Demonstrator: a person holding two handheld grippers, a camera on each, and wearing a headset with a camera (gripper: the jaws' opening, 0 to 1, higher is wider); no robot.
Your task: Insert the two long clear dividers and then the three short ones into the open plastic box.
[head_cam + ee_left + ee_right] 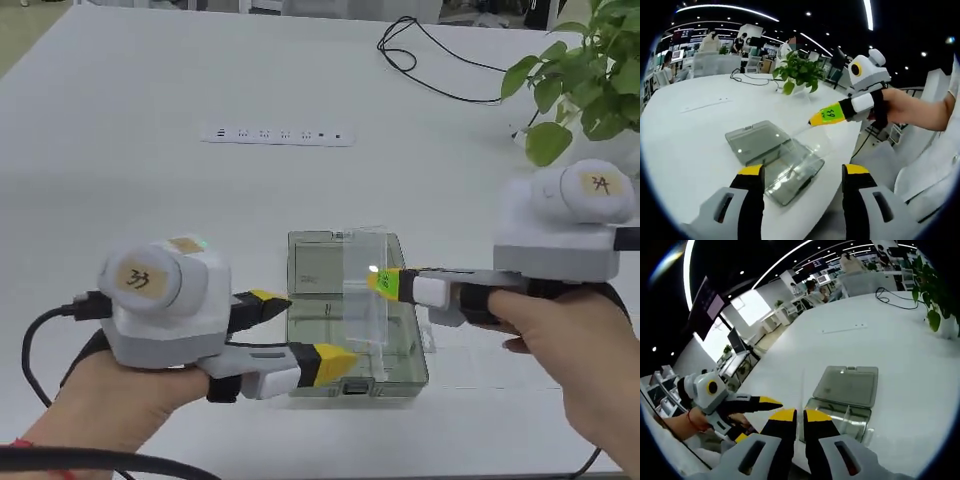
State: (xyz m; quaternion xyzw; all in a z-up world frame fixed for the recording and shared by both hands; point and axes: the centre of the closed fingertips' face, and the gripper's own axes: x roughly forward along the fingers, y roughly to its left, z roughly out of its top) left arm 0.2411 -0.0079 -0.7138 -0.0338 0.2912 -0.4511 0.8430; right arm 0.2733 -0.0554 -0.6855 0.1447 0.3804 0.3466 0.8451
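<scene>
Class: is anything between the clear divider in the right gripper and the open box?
Nothing visible. The right gripper holds the clear divider over the open plastic box; the left gripper sits beside it.

White table (150, 80), power strip (277, 135), black cable (382, 45), leafy plant (585, 80), ceiling light strips (869, 15).

On my white desk (120, 120) I see a white power strip (277, 135) lying flat toward the far side, well apart from a black cable (397, 60) that loops near the far right edge. A leafy green potted plant (580, 80) stands at the right edge, near that cable. Ceiling light strips (870, 12) glow in the dark room behind.
</scene>
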